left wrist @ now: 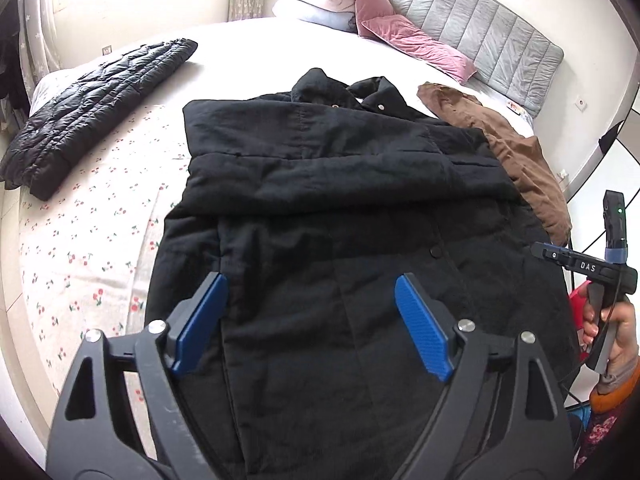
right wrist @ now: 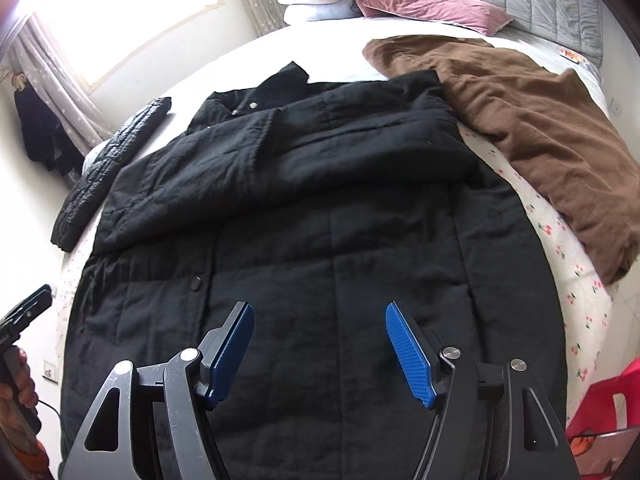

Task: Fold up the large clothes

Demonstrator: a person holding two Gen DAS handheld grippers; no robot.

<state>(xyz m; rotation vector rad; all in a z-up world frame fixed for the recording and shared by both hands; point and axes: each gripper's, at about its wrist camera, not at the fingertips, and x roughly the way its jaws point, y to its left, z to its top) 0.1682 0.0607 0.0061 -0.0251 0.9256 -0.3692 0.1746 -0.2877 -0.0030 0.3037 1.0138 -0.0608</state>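
A large black padded coat [left wrist: 340,208] lies flat on the bed, collar toward the headboard, with both sleeves folded across its chest. It also fills the right wrist view [right wrist: 304,208]. My left gripper [left wrist: 310,284] is open and empty, hovering above the coat's lower left part. My right gripper [right wrist: 320,312] is open and empty above the coat's lower middle. The right gripper's handle shows in the left wrist view [left wrist: 600,272] at the coat's right edge. Part of the left gripper shows at the left edge of the right wrist view [right wrist: 24,316].
A black quilted jacket [left wrist: 100,112] lies folded at the far left of the bed [left wrist: 80,248]. A brown garment [right wrist: 520,120] lies right of the coat. Pink pillows [left wrist: 400,36] and a grey headboard [left wrist: 480,28] stand behind. A red object [right wrist: 604,408] sits at the bed's near right.
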